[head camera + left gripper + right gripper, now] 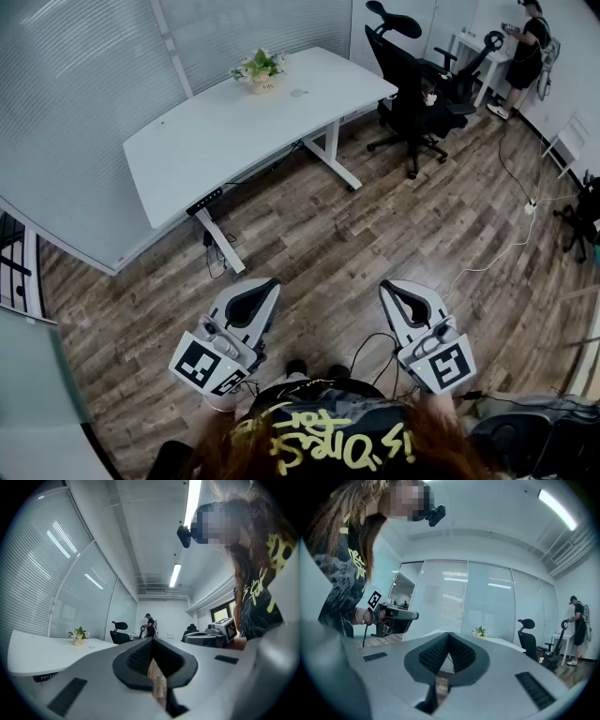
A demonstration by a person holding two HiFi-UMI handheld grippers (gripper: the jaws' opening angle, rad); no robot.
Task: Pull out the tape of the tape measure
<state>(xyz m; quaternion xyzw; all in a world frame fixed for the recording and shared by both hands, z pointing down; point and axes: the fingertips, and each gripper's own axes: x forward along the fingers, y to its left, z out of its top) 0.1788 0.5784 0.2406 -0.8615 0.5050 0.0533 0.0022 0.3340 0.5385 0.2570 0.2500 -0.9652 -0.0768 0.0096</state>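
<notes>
One small pale disc (298,93) lies on the desk (216,141), just right of the flowers (258,67). It is too small to tell whether it is the tape measure.
- Desk: white, smooth, curved front edge, white legs. It stands against a glass wall (75,84) with closed blinds.
- Flowers: white blooms and green leaves in a small pale pot.
- Chair (412,94): black, on castors, with a headrest, beside the desk's right end.
- Person (527,47): dark clothes, standing at the far right corner.
- Cable (506,251): pale, trailing across the floor.
- Floor (375,216): wood-look planks in mixed brown tones, between desk and grippers.
- Left gripper (270,283): grey shell, black ribbed pads, jaws closed together, nothing held.
- Right gripper (386,286): same build, jaws closed, nothing held. Both are level over the floor, well apart from the desk.
</notes>
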